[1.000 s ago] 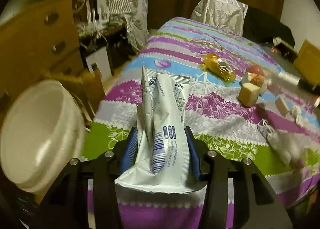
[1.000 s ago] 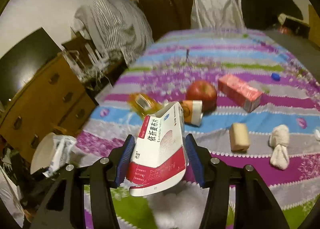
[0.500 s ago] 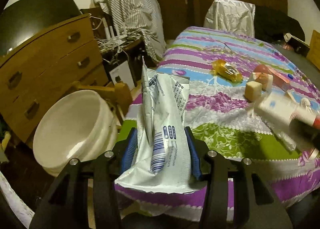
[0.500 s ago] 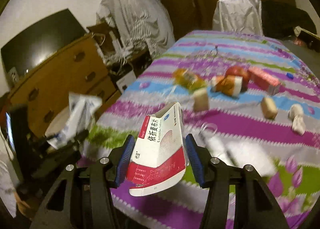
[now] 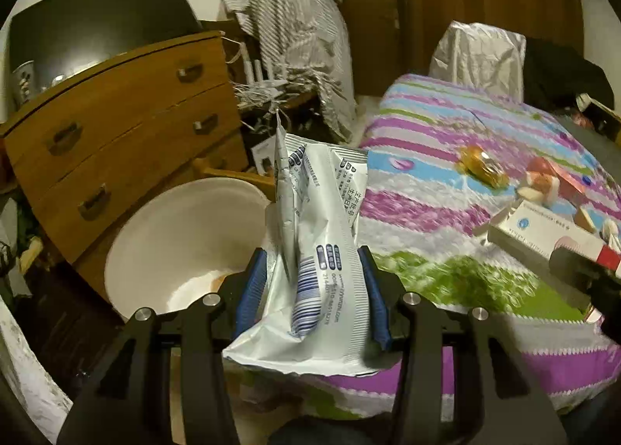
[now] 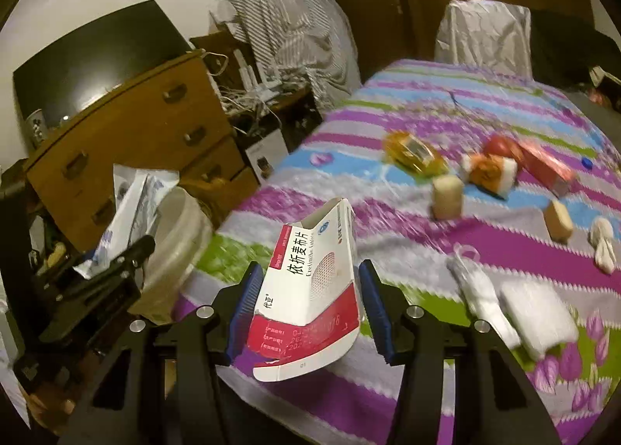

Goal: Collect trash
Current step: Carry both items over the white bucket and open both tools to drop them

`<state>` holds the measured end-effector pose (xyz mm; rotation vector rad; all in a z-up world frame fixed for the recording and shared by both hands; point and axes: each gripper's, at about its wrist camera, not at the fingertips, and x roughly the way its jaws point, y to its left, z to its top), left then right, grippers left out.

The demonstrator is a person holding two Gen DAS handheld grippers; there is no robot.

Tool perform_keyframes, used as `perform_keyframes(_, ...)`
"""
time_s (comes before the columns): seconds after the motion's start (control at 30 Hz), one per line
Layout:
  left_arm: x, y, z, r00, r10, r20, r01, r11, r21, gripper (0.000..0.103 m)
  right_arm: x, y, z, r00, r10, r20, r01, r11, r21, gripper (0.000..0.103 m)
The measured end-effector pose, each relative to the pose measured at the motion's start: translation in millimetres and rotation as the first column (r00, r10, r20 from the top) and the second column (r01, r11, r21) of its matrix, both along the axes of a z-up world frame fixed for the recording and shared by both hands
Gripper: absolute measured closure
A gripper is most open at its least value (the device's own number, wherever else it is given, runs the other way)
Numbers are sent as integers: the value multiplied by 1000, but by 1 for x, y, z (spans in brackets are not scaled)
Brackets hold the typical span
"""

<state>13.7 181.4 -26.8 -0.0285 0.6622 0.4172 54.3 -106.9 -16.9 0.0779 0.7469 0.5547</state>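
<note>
In my left gripper I have a crumpled white foil wrapper with a blue barcode, pinched upright between the blue pads, which are closed in against its sides. It stands just above the near edge of a white plastic bucket that sits on the floor between the wooden dresser and the bed.

My right gripper is clamped on a torn red-and-white medicine box, its open end tilted up and away, held over the bed's near edge. From this side I see the left gripper with its wrapper right beside the bucket.

On the striped purple, blue and green bedspread lie more items: a yellow crinkled wrapper, a red apple, an orange-and-white carton, a pink-red box, two tan blocks, a small white cloth toy, and white plastic wrapping near the foot. Motion blur softens most of them.

Behind the bed a striped garment hangs, and a chair with a silvery cover stands at the far end.
</note>
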Motion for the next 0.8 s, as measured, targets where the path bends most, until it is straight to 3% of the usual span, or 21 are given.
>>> perform_keyframes(0.4,-10,75,31,992,113,49,-115,992,54,57,32,103,67,983,175,54,-179,979,98,50)
perform_keyframes(0.8,-6,155,38,975,219,26,-220,972,84,57,56,222,89,947,320,37,-323,941,103,50)
